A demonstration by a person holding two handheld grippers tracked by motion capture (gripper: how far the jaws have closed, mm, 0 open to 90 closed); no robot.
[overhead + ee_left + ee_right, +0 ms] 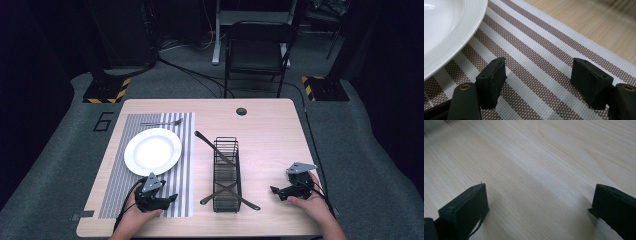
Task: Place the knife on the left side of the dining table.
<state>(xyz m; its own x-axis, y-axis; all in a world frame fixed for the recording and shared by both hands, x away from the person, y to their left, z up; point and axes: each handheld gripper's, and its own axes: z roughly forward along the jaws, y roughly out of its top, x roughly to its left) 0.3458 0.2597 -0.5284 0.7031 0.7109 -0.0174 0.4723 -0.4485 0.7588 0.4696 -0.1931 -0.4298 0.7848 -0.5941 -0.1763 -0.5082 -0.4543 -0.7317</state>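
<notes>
My left gripper rests open on the striped placemat, just below the white plate. In the left gripper view its jaws stand wide apart over the mat's stripes, with the plate's rim at the upper left and nothing between them. My right gripper sits open on the bare wooden table, right of the black wire basket. Nothing lies between its spread jaws, just wood below them.
A fork lies across the mat's far end. Dark utensils lean in and across the wire basket, their ends sticking out at its near end. A black chair stands beyond the table's far edge.
</notes>
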